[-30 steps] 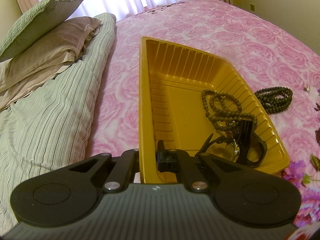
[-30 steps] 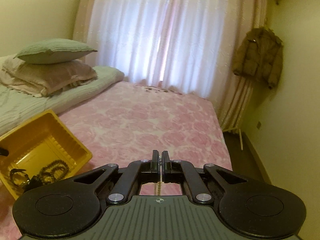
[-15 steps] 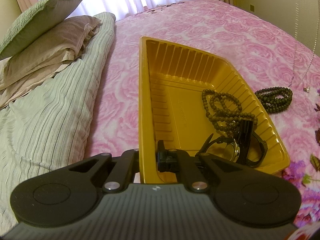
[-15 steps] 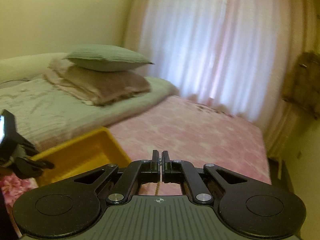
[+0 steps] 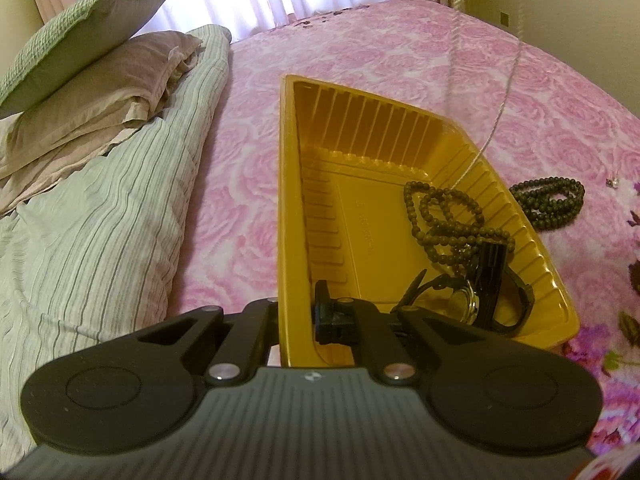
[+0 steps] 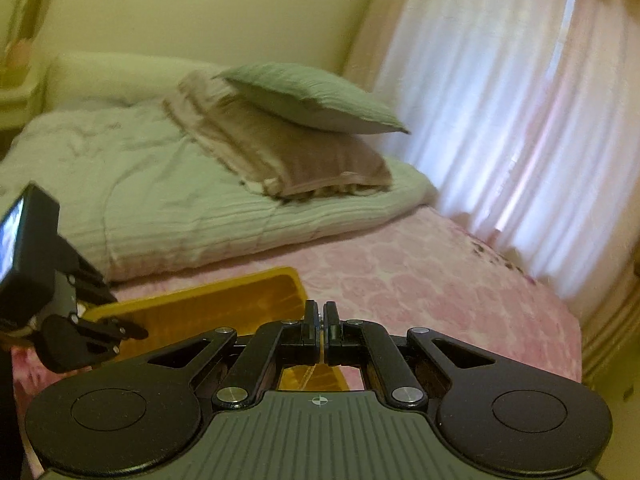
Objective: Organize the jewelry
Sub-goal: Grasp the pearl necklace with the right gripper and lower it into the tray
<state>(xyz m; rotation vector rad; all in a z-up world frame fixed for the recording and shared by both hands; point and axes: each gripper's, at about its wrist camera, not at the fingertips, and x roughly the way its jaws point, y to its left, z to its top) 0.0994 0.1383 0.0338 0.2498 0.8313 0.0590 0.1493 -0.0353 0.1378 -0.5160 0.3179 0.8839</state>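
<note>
A yellow plastic tray (image 5: pixel 360 128) lies on the pink bed. My left gripper (image 5: pixel 296 312) is shut on its near left wall. Inside lie a brown bead necklace (image 5: pixel 444 216) and a black wristwatch (image 5: pixel 480 296). A thin silver chain (image 5: pixel 500 108) hangs from above, its lower end over the tray's right side by the beads. My right gripper (image 6: pixel 320 316) is shut on the chain's top and is held above the tray (image 6: pixel 224 300). A dark bead bracelet (image 5: pixel 552 200) and a small pendant (image 5: pixel 612 182) lie on the bed to the tray's right.
A striped green duvet (image 5: pixel 100 220) with stacked pillows (image 5: pixel 92 72) lies left of the tray. The pink rose bedspread (image 5: pixel 400 48) stretches to curtains behind. The left gripper's body (image 6: pixel 52 300) shows at the left in the right wrist view.
My right gripper has swung left and carried the hanging chain from over the bed to over the tray's right side. The left gripper and the tray have stayed still.
</note>
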